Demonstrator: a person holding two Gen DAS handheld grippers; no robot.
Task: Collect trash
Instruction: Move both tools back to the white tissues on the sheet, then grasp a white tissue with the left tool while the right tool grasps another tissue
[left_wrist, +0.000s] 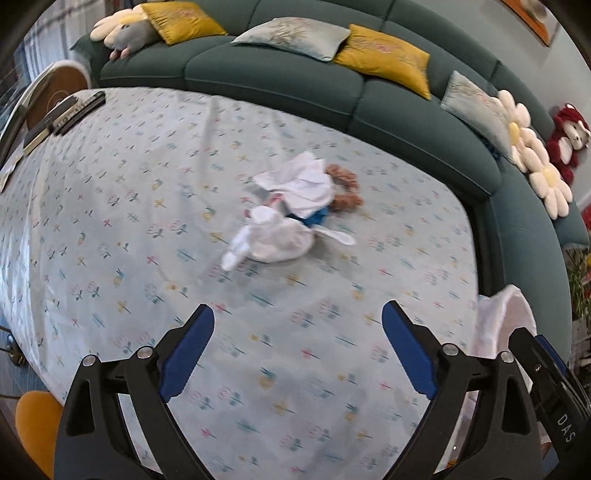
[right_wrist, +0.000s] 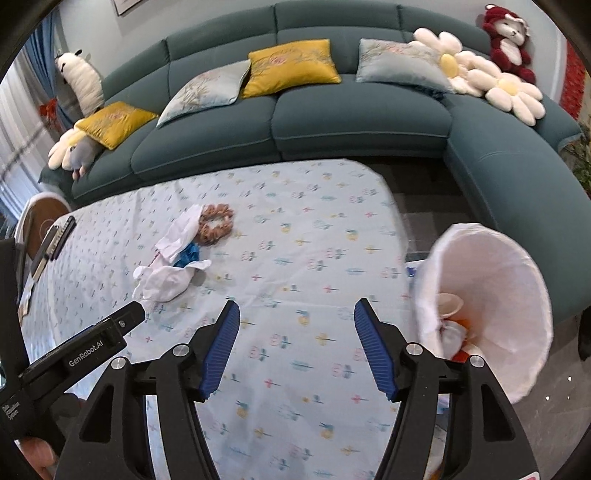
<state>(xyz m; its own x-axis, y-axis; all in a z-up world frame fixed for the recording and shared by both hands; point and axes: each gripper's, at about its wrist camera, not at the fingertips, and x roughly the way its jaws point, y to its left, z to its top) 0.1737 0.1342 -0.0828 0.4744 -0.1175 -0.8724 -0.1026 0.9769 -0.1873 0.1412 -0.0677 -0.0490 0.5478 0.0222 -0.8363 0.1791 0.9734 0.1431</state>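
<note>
Lying crumpled on the tablecloth (left_wrist: 110, 221): white tissues (left_wrist: 275, 236); blue scrap (left_wrist: 317, 218).

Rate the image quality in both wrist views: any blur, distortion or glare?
Left wrist view: motion blur smears the tablecloth print and white tissues; heavy fisheye bending of the sofa. Right wrist view: sharper, same curvature, soft even light, no glare; white bin slightly blurred.

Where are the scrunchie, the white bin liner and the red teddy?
scrunchie (right_wrist: 216, 224), right wrist view, its ruffled ring.
white bin liner (right_wrist: 517, 280), right wrist view, inner wall.
red teddy (right_wrist: 508, 40), right wrist view, its body.
</note>
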